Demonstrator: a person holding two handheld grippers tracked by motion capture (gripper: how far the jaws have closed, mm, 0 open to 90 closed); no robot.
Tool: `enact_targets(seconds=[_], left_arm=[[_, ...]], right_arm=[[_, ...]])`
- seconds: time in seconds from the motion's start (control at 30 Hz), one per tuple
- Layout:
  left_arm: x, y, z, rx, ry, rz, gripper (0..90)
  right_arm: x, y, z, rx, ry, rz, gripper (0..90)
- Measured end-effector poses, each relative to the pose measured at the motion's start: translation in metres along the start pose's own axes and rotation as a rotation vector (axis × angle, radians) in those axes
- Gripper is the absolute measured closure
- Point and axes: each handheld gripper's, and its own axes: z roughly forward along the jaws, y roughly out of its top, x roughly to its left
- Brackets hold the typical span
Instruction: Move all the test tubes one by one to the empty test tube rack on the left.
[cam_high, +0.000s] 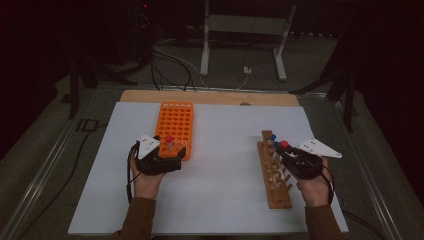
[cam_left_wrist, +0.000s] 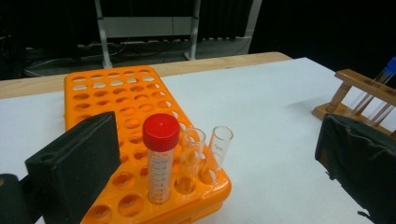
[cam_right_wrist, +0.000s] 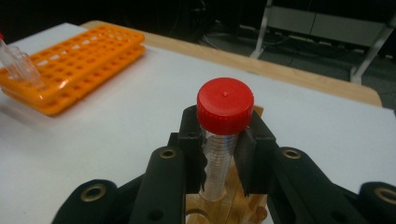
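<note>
Plastic, clear and ruled with fine graduation marks, forms the red-capped tube (cam_right_wrist: 219, 154) your right gripper (cam_right_wrist: 219, 161) has clamped just under its ribbed screw cap, directly above the wooden rack (cam_high: 274, 180) with its row of round holes. Your left gripper (cam_left_wrist: 210, 154) stands spread wide, its matte black jaws either side of the orange perforated rack (cam_left_wrist: 116, 100), where a second capped tube (cam_left_wrist: 160, 158) stands upright beside two open glass tubes (cam_left_wrist: 205, 154).

Dim room: beyond the gripper a white metal stand (cam_high: 243, 37) rises from grey floor (cam_high: 45, 130), with cables (cam_high: 170, 65) trailing beside it.
</note>
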Motion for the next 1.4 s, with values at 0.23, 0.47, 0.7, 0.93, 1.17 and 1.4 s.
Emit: enact_targets(seconds=[0.23, 0.47, 0.7, 0.93, 1.17, 1.4], left_arm=[[-0.006, 0.003, -0.001, -0.009, -0.010, 0.013, 0.8], [-0.011, 0.005, -0.002, -0.021, -0.019, 0.020, 0.8], [-0.019, 0.009, -0.003, -0.032, -0.042, 0.035, 0.8], [-0.035, 0.015, -0.003, -0.051, -0.111, 0.031, 0.8], [-0.055, 0.016, 0.002, -0.045, -0.167, 0.066, 0.8], [-0.075, 0.011, 0.010, -0.023, -0.205, 0.110, 0.9]], right_arm=[[0.005, 0.010, -0.012, -0.049, 0.009, -0.009, 74.5], [0.010, 0.013, -0.015, -0.062, 0.037, -0.015, 74.5], [0.015, 0.012, -0.012, -0.058, 0.089, -0.004, 74.5], [0.026, 0.009, -0.005, -0.037, 0.129, -0.014, 74.5], [0.038, 0.007, 0.002, -0.027, 0.156, -0.036, 74.5], [0.047, 0.005, 0.006, -0.017, 0.183, -0.044, 74.5]])
